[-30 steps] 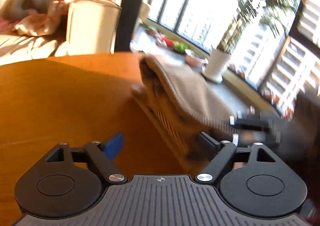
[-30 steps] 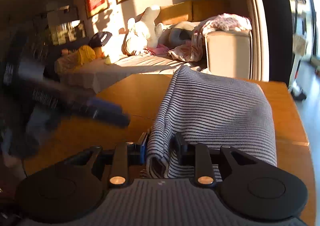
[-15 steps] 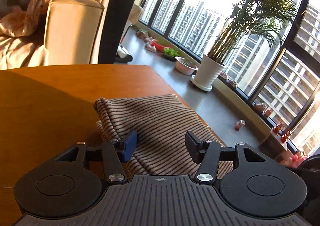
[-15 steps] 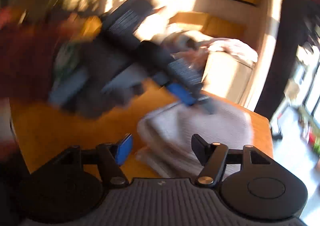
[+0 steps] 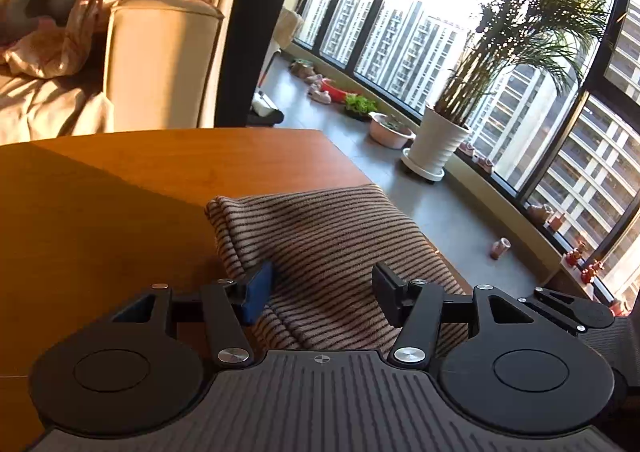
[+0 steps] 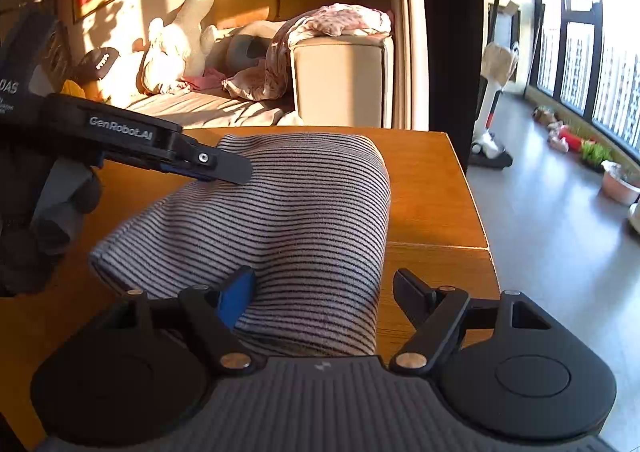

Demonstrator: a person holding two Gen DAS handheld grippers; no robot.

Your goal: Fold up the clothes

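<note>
A striped knit garment (image 5: 332,244) lies folded in a thick bundle on the wooden table (image 5: 120,204) near its window-side edge. My left gripper (image 5: 322,290) is open, its fingers resting over the garment's near part without pinching it. In the right wrist view the same garment (image 6: 288,220) lies in front of my right gripper (image 6: 324,292), which is open with its fingers straddling the near fold. The left gripper (image 6: 216,166) shows there from the side, its fingertips on the garment's far left part.
The table edge (image 6: 476,212) drops to a grey floor on the window side. A sofa (image 6: 340,80) with heaped clothes and soft toys stands behind the table. A potted palm (image 5: 436,144) and small pots line the window.
Both grippers let go of the garment and opened. The garment went from lifted and draped to lying folded flat on the table. The left gripper moved over onto it.
</note>
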